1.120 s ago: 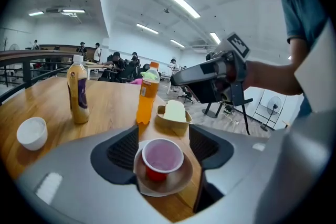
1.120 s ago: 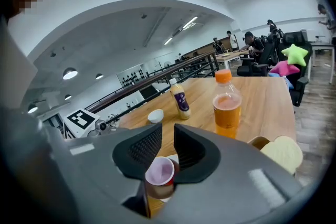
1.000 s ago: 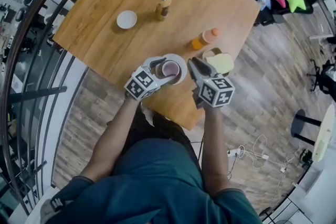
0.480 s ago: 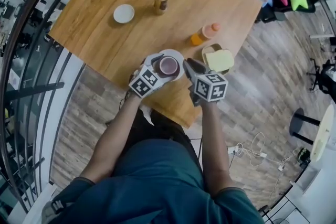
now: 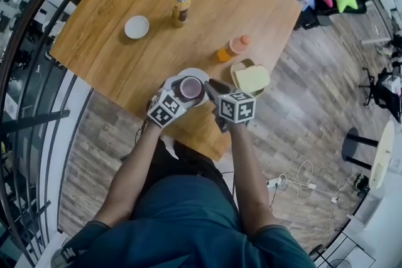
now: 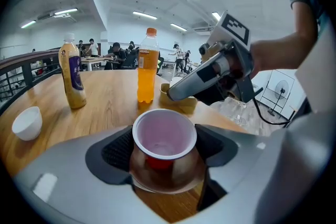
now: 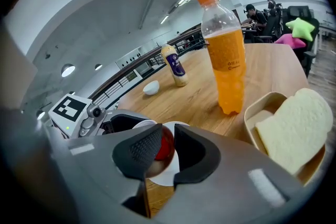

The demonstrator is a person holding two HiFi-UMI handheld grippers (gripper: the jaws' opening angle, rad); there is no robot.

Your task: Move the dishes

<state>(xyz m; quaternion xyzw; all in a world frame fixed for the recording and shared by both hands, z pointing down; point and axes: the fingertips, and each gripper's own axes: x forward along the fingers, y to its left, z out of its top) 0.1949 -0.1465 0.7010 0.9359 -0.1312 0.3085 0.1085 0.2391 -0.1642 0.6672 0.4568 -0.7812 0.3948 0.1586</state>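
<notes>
A red cup (image 6: 164, 136) with a white rim and pale inside sits between the pads of my left gripper (image 6: 164, 150), which is shut on it. In the head view the cup (image 5: 190, 88) stands over a white plate (image 5: 198, 74) near the table's front edge. My right gripper (image 5: 212, 88) is just right of the cup, its tips pointing at it. Its jaws stand almost together, with only a slit and nothing between them (image 7: 167, 145). Through that slit I see the red cup (image 7: 166, 145) and the plate (image 7: 165, 174).
An orange drink bottle (image 5: 230, 48) stands behind the plate, beside a beige tray (image 5: 236, 72) holding a pale yellow slab (image 5: 253, 78). A brown bottle (image 5: 180, 7) and a small white bowl (image 5: 136, 26) stand farther back. The wooden table (image 5: 239, 3) ends close to my body.
My right gripper has moved left, closer to the cup. The left gripper still holds the cup over the plate. The head view has shifted a little.
</notes>
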